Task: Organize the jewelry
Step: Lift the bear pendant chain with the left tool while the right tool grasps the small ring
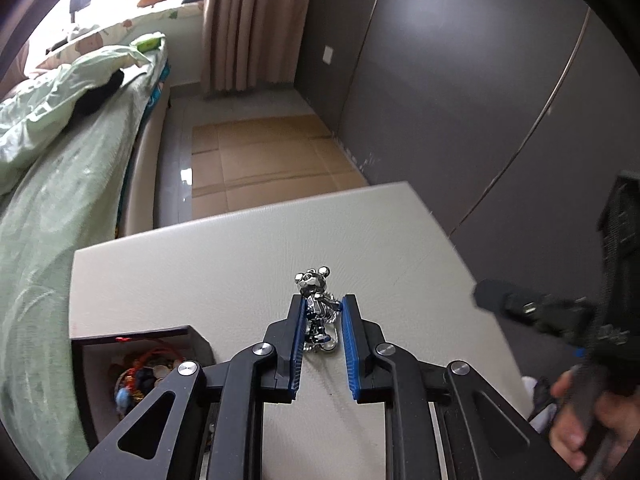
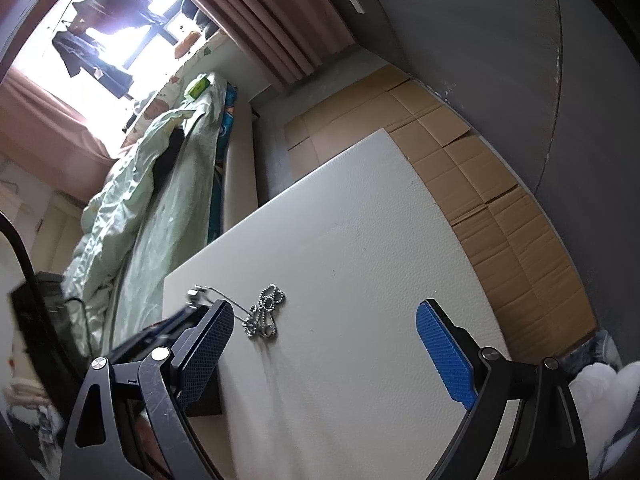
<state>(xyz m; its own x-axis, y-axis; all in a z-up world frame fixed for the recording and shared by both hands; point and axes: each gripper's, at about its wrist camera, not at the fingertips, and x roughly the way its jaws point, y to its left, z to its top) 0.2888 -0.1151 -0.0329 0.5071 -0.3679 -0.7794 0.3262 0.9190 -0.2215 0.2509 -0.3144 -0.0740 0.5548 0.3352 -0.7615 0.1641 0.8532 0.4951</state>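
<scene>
Silver bear charm (image 1: 314, 304) stands between the blue pads of the left gripper (image 1: 323, 312), head toward the table's far edge and its long axis running along the fingers. We note the jaws nearly closed around it; the left pad (image 1: 299, 340) lies against the charm, while contact on the right side we cannot confirm. Its ball chain (image 2: 264, 312) lies bunched on the white table (image 1: 200, 272), just beside the left gripper's tip as seen from the right wrist view. The left gripper reaches forward low over the tabletop. An open jewelry box (image 1: 132, 376) (beads and red cord inside) sits at the table's near-left corner, close beside that gripper. The right gripper (image 2: 324, 322) hovers above the table with jaws wide apart, holding nothing. Bare tabletop extends ahead of the charm to the far edge. A bed (image 1: 60, 184) lies beyond the left edge.
</scene>
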